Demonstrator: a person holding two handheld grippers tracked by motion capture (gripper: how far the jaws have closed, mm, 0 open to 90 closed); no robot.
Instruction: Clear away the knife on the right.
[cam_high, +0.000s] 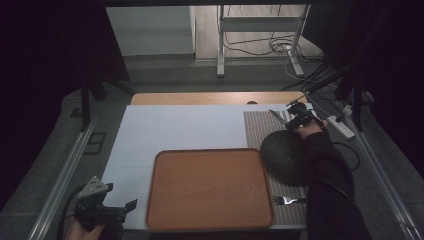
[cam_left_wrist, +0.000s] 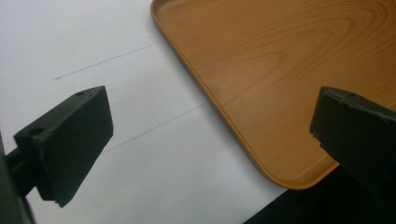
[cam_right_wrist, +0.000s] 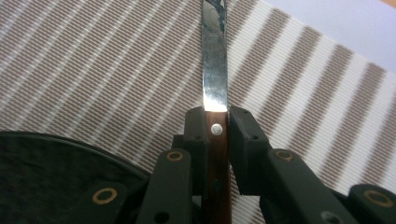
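Steel knife (cam_right_wrist: 215, 70) pinched by right claw (cam_right_wrist: 216, 122) at its wooden handle.
Left claw (cam_left_wrist: 205, 140) spread (nothing held) beside wooden tray (cam_left_wrist: 289, 70).

The right gripper (cam_high: 292, 116) holds a knife (cam_high: 278, 117) over the striped placemat (cam_high: 260, 127), beside a dark bowl (cam_high: 283, 156).

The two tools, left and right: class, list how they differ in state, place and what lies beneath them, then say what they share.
1. The left tool has its jaws wide apart and empty; the right tool is shut on a knife by its wooden handle.
2. The left tool is at the near left, beside the wooden tray; the right tool is at the far right, over the striped placemat.
Both have black jaws and are hand-held.
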